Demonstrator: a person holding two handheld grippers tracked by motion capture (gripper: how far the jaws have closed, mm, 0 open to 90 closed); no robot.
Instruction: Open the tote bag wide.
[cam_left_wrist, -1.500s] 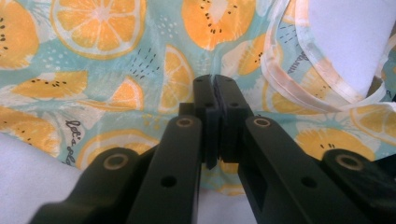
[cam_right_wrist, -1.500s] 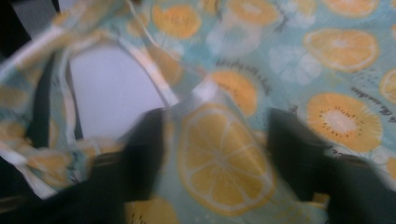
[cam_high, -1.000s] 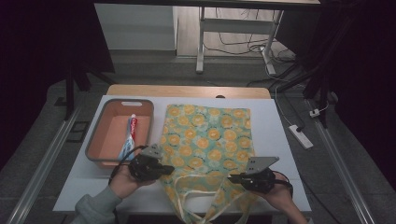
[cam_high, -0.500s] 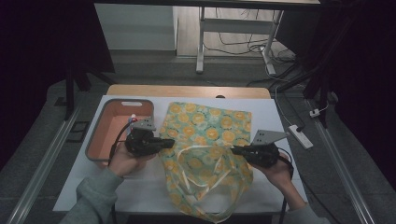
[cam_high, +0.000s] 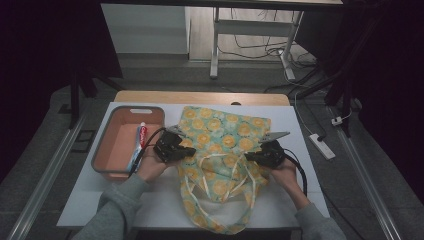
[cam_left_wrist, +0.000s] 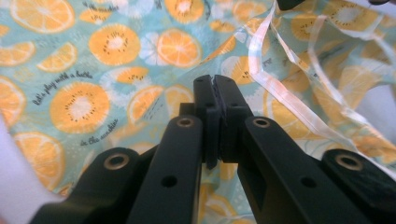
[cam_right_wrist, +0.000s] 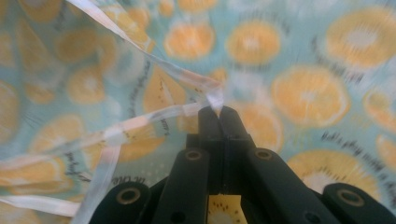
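A teal tote bag (cam_high: 225, 145) printed with orange and kiwi slices lies across the middle of the white table, its pale handles (cam_high: 227, 170) trailing toward the person. My left gripper (cam_high: 190, 150) is shut on the bag's left edge, cloth pinched between its jaws (cam_left_wrist: 215, 88). My right gripper (cam_high: 248, 156) is shut on the bag's right edge beside a handle strap (cam_right_wrist: 187, 109), with fabric caught at the tips (cam_right_wrist: 217, 109). The bag's mouth is lifted between the two grippers.
An orange-pink tray (cam_high: 107, 147) stands at the table's left and holds a toothpaste tube (cam_high: 140, 142). A wooden strip (cam_high: 200, 97) runs along the far edge. A white power strip (cam_high: 321, 146) lies on the floor to the right.
Both grippers have moved away from the person and up, carrying the bag's edges with them. The bag's near part is now bunched and its mouth raised.
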